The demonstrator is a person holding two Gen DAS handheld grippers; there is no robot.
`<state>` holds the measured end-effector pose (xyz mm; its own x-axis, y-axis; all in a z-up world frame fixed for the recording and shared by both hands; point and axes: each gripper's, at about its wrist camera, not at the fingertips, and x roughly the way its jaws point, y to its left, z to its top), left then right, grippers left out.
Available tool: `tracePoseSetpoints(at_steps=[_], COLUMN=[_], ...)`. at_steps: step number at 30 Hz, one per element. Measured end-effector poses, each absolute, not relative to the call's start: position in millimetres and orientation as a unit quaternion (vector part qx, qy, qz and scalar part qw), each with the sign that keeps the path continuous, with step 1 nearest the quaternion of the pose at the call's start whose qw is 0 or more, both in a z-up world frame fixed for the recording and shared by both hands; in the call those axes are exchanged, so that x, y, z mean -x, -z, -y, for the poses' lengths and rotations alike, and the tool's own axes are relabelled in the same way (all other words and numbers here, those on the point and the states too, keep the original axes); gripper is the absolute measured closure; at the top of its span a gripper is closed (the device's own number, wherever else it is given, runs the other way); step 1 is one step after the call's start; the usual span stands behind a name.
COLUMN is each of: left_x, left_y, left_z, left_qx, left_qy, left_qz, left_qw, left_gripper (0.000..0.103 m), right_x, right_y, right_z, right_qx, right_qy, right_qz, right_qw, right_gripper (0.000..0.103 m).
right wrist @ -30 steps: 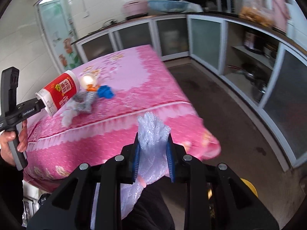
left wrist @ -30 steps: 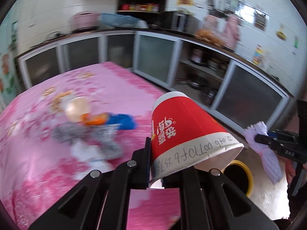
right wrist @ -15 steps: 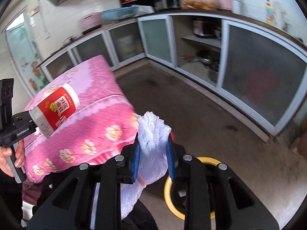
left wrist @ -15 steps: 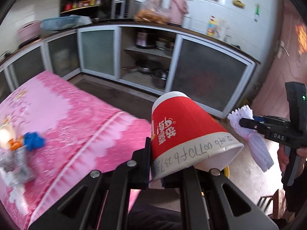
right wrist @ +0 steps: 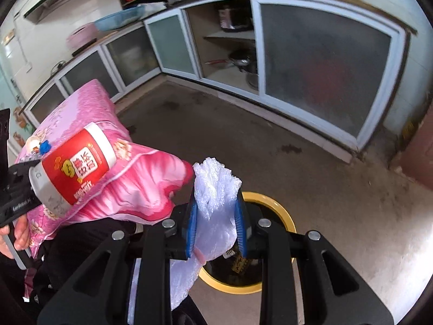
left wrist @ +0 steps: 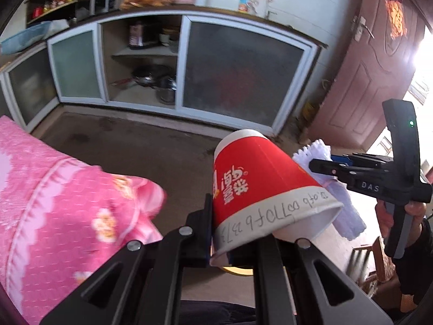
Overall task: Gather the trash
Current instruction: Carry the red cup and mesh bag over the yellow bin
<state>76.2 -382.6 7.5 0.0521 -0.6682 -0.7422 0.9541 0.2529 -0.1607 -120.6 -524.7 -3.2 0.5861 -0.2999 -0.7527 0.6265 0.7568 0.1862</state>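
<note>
My left gripper is shut on the rim of a red paper cup, held tilted in the air; the cup also shows in the right wrist view. My right gripper is shut on a white bubble-wrap piece, which hangs down over a yellow-rimmed trash bin on the floor. In the left wrist view the right gripper and its wrap are just right of the cup. A sliver of the bin shows under the cup.
A table with a pink flowered cloth is at the left, with more trash on it. Glass-fronted kitchen cabinets line the far side. A red door is at the right. The concrete floor lies between.
Both grippers have swung away from the table toward the floor. The yellow bin has come fully under the right gripper. Both grips are unchanged.
</note>
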Motion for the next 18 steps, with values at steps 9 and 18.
tracePoseSetpoints(at_steps=[9,18], left_x=[-54,-44], left_y=[24,58], left_z=[421,449], left_qx=[-0.228,-0.249], left_qy=[0.591,0.588], left_qz=[-0.386,-0.410], left_qw=[0.670,0.652], left_gripper=[0.096,0.096], right_x=[134,136], right_y=[34,68], right_z=[548,560], right_qx=[-0.252,-0.271], right_qy=[0.285,0.292], right_qz=[-0.379,-0.404], right_qw=[0.844,0.824], right_gripper=[0.080,0.080])
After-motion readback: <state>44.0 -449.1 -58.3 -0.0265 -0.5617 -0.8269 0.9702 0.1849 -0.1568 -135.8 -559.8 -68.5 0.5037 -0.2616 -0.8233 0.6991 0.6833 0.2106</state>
